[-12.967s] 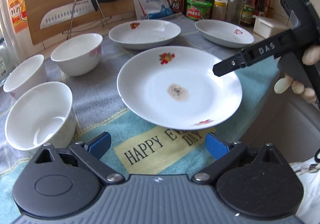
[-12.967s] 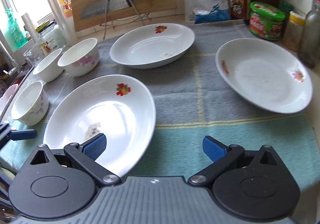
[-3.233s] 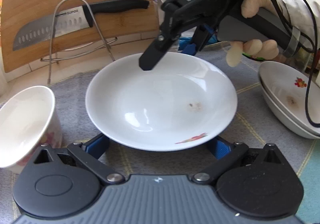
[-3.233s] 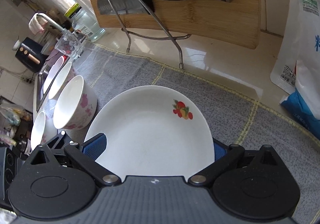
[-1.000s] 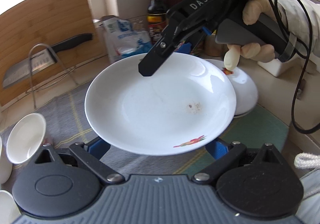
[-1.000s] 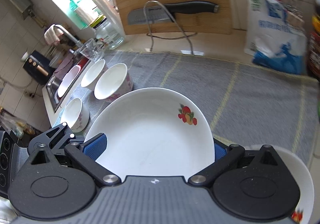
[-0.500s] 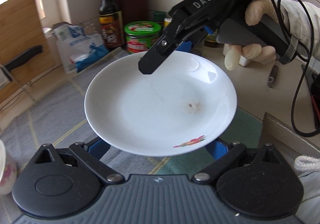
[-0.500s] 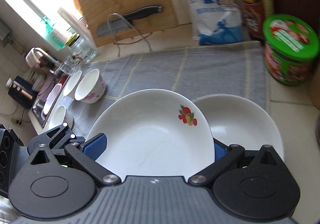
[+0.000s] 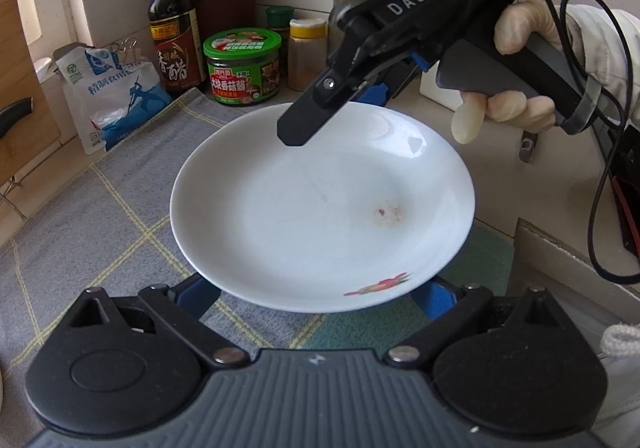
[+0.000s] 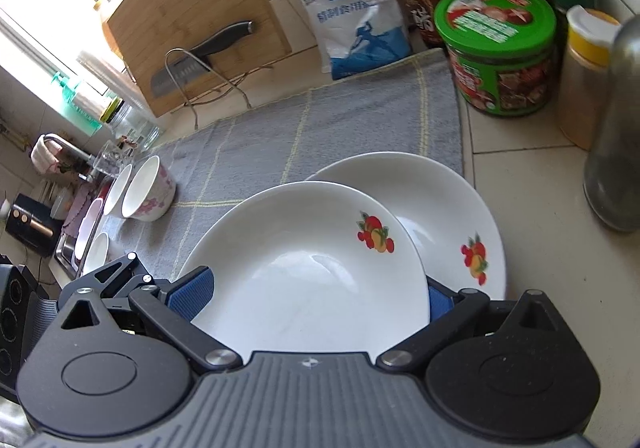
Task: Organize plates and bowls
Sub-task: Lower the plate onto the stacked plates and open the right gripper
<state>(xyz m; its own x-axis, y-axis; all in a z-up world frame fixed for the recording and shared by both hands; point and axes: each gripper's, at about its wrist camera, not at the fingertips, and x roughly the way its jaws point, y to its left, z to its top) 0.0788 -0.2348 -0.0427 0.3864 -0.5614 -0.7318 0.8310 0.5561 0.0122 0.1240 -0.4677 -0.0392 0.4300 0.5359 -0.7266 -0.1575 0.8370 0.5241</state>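
A white plate (image 9: 320, 208) with a red fruit print and a small brown stain hangs in the air, held from two sides. My left gripper (image 9: 316, 294) grips its near rim, the blue pads (image 9: 434, 298) pressed against either side. Opposite, my right gripper (image 9: 340, 108), in a gloved hand (image 9: 516, 32), grips the far rim. In the right wrist view the plate (image 10: 304, 272) sits between the right gripper's (image 10: 316, 294) pads. Just beneath and to its right, another fruit-print plate (image 10: 460, 216) lies on the counter, partly hidden.
A grey checked cloth (image 10: 320, 128) covers the counter. Three white bowls (image 10: 148, 188) stand at its far left. A green-lidded jar (image 10: 496, 48), spice bottles (image 10: 588, 68), a soy sauce bottle (image 9: 172, 16) and a salt bag (image 10: 356, 20) crowd the back wall. A cutting board with a knife (image 10: 208, 44) leans behind.
Both grippers have carried the plate to the right and slightly down, away from the cutting board. It now hangs over the plate lying by the jars.
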